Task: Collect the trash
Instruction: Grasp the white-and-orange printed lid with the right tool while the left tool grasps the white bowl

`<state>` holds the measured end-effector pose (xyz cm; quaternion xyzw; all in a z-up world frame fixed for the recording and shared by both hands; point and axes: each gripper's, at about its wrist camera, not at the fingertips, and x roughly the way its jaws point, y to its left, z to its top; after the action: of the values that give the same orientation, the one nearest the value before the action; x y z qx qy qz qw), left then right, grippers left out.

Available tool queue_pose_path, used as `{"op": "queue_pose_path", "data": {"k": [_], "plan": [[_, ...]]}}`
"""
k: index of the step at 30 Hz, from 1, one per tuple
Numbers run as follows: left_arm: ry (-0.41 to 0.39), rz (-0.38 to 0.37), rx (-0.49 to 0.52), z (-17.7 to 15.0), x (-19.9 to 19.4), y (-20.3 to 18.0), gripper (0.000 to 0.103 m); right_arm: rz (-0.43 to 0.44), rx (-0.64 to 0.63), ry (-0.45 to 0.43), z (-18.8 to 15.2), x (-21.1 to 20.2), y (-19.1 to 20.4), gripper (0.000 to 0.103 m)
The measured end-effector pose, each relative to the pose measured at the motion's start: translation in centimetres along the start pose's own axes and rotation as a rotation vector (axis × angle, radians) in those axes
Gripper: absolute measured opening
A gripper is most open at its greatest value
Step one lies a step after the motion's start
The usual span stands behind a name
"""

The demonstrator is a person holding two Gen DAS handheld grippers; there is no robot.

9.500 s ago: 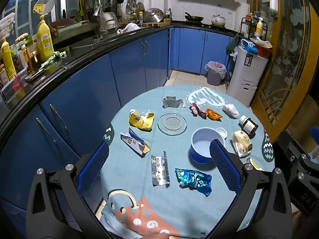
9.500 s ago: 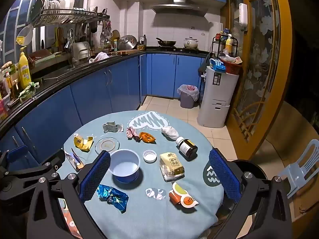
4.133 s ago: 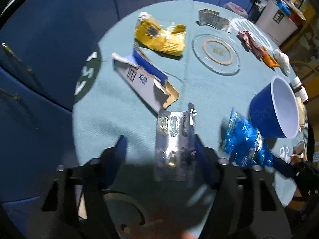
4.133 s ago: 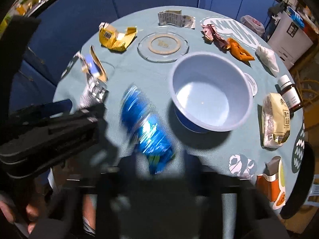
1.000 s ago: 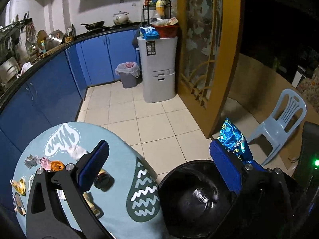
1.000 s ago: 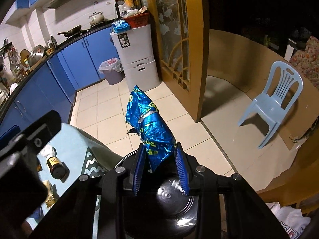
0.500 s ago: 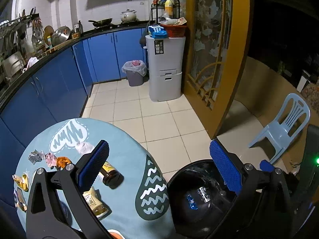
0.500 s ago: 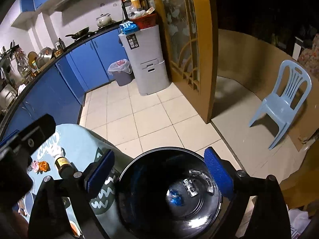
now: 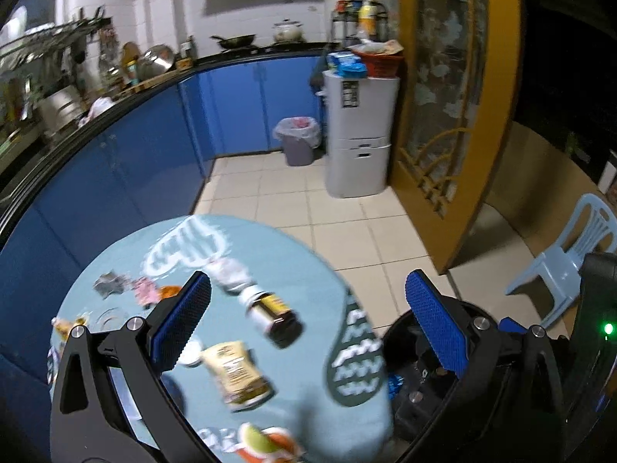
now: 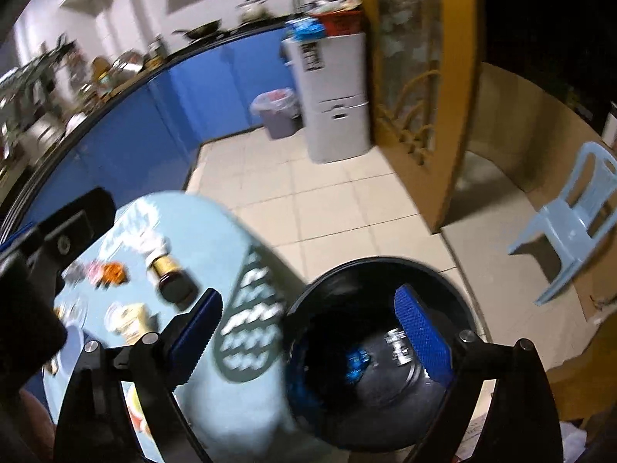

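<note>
Hovering with jaws wide and empty, the right gripper (image 10: 308,322) is above the round black trash bin (image 10: 455,281); a crumpled blue foil wrapper (image 10: 356,362) lies inside. The left gripper (image 9: 308,318), likewise wide, overlooks the light-blue round counter (image 9: 316,270).

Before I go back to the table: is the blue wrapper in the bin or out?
In. The blue wrapper lies at the bottom of the black bin, beside a silver blister pack.

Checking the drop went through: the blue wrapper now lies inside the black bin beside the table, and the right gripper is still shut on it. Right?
Not quite. The blue wrapper does lie inside the black bin beside the table, but the right gripper is open and empty, as the right wrist view shows.
</note>
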<state>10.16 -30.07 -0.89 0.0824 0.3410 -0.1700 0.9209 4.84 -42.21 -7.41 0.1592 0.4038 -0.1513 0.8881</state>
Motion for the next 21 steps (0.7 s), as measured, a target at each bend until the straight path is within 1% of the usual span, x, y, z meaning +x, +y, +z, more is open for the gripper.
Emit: {"op": "queue_pose_path", "data": {"k": [5,7,11,14,16,18,21], "plan": [[0.033,0.092,-0.055,-1.5,0.2,4.7,0.099,0.038,-0.075,0.041,-1.2,0.9,3.6,0.088],[0.056,0.13,-0.068,-2.4,0.5,6.3,0.099,0.034,-0.102,0.055,-1.7,1.4,4.7,0.088],[0.128,0.219,-0.114,-4.7,1.4,10.1,0.099,0.07,-0.126,0.12,-2.7,2.6,6.1,0.089],[0.174,0.273,-0.152,-6.4,1.5,13.0,0.099,0.123,-0.145,0.164,-4.1,2.7,7.5,0.089],[0.21,0.294,-0.176,-7.7,1.6,14.8,0.099,0.166,-0.166,0.197,-5.2,2.6,8.5,0.089],[0.24,0.303,-0.192,-8.8,1.9,16.0,0.099,0.182,-0.192,0.219,-6.1,2.6,9.6,0.089],[0.296,0.283,-0.208,-10.2,2.8,17.2,0.099,0.195,-0.218,0.252,-7.5,2.7,10.8,0.088]]}}
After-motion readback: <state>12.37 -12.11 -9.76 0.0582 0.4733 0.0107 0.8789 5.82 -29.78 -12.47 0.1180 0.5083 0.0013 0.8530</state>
